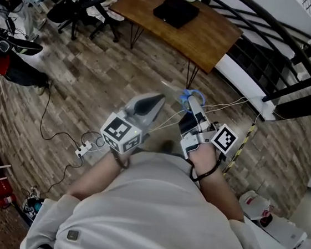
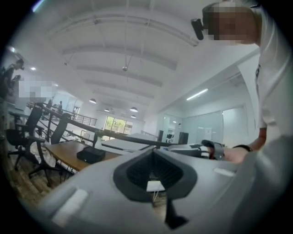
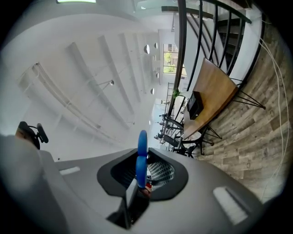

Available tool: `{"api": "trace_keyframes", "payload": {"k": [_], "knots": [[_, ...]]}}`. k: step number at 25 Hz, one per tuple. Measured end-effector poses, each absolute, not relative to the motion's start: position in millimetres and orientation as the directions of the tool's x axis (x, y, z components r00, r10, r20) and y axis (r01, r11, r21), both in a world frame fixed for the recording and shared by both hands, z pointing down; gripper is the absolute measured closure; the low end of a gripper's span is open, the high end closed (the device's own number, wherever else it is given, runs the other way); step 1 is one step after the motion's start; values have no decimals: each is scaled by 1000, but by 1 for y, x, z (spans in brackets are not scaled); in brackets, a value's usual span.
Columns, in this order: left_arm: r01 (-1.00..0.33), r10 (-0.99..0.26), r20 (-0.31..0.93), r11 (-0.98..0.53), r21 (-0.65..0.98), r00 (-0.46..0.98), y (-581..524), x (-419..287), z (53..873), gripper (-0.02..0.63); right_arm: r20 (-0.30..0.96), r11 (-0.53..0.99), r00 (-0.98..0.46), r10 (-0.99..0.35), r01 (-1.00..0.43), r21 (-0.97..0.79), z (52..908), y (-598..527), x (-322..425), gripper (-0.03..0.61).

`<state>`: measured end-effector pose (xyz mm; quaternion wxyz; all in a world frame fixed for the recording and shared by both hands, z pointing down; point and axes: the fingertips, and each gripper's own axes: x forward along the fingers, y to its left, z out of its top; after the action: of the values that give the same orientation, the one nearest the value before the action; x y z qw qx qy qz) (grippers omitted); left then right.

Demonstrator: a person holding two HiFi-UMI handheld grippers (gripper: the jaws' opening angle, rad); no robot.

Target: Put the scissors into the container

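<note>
My right gripper is shut on the scissors, and their blue handles stick out past the jaw tips. In the right gripper view the blue loops stand edge-on between the closed jaws of the right gripper. My left gripper is held beside it at chest height, shut with nothing in it; in its own view the left gripper has its tips meeting. The black container sits on a wooden table some way ahead, apart from both grippers. The container also shows far off.
I stand on a wood-plank floor. Office chairs crowd the table's left end. A power strip with cables lies on the floor at the left. A black stair railing runs along the right. A white desk corner is at the lower right.
</note>
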<state>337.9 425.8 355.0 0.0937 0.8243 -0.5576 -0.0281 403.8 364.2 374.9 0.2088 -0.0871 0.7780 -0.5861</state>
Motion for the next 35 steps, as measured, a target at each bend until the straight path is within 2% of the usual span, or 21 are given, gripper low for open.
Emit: {"api": "trace_keyframes", "payload": {"k": [7,20,28,35], "knots": [[-919,-926,102,-338,202,363,365,355,374,611,-188,241,-901,-391,97,-966,395,299,419,520],[-918,-925,100,-341,201,366,307,328,373,611,-183,235,-899,-397,93,-967,403,242,395,520],[-904,-915,84,-370,216,394,283,278,378,611,-166,240,-894,-416,69,-968,406,221,344,520],[-885,-893,86,-417,205,441,257,191,373,611,-161,280,-878,-451,32,-959,398,191,259,520]]}}
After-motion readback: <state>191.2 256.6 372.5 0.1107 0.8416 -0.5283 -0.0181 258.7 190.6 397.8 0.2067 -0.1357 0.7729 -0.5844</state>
